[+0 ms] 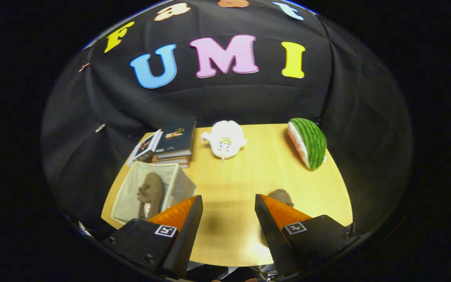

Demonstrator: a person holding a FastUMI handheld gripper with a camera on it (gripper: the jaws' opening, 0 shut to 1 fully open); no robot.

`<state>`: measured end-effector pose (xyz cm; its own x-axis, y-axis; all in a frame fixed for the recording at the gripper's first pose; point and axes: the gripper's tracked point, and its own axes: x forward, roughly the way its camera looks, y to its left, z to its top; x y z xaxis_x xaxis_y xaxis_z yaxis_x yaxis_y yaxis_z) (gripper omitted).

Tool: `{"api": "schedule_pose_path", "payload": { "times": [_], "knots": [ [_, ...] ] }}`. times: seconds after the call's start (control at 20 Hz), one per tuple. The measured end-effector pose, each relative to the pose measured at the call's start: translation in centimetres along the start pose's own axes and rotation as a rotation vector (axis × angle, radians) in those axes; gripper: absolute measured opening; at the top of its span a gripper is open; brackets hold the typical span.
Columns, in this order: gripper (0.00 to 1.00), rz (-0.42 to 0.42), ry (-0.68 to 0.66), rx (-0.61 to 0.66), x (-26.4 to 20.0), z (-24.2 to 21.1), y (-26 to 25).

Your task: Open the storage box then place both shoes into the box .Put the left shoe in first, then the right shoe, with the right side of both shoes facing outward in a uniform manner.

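Observation:
An open, pale fabric storage box stands on the wooden table, just beyond my left finger. One brown shoe lies inside it. A second brown shoe rests on the table, mostly hidden behind my right finger; only its rounded end shows. My gripper hovers above the table's near part, open, with bare tabletop between its fingers.
A stack of books sits behind the box at the back left. A white plush toy lies at the back middle, and a watermelon-slice plush at the back right. The table's edges curve close on both sides.

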<state>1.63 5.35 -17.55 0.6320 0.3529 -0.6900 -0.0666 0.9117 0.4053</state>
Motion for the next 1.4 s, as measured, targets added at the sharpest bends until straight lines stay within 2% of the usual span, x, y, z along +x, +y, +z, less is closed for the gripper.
{"api": "schedule_pose_path", "payload": {
  "times": [0.15,0.35,0.45,0.5,0.6,0.85,0.95,1.0,1.15,1.2,1.25,1.4],
  "knots": [
    [0.83,-0.089,0.075,0.018,1.7,-4.1,-7.3],
    [0.84,-0.152,0.217,0.063,4.9,-11.2,-14.3],
    [0.84,-0.145,0.264,0.082,5.9,-14.1,-15.5],
    [0.80,-0.126,0.290,0.089,6.5,-15.3,-15.5],
    [0.79,-0.077,0.310,0.082,8.1,-16.6,-14.8],
    [0.70,-0.060,0.275,0.028,12.4,-15.9,-14.5],
    [0.61,-0.081,0.276,0.005,13.7,-16.1,-14.9],
    [0.53,-0.100,0.276,-0.013,14.4,-16.3,-15.3],
    [0.24,-0.110,0.305,-0.053,14.9,-16.8,-15.1],
    [0.12,-0.108,0.308,-0.063,14.7,-16.6,-15.1],
    [0.08,-0.093,0.311,-0.056,14.5,-16.5,-14.7],
    [0.07,-0.071,0.318,0.044,13.2,-15.7,-13.2]
  ]
}}
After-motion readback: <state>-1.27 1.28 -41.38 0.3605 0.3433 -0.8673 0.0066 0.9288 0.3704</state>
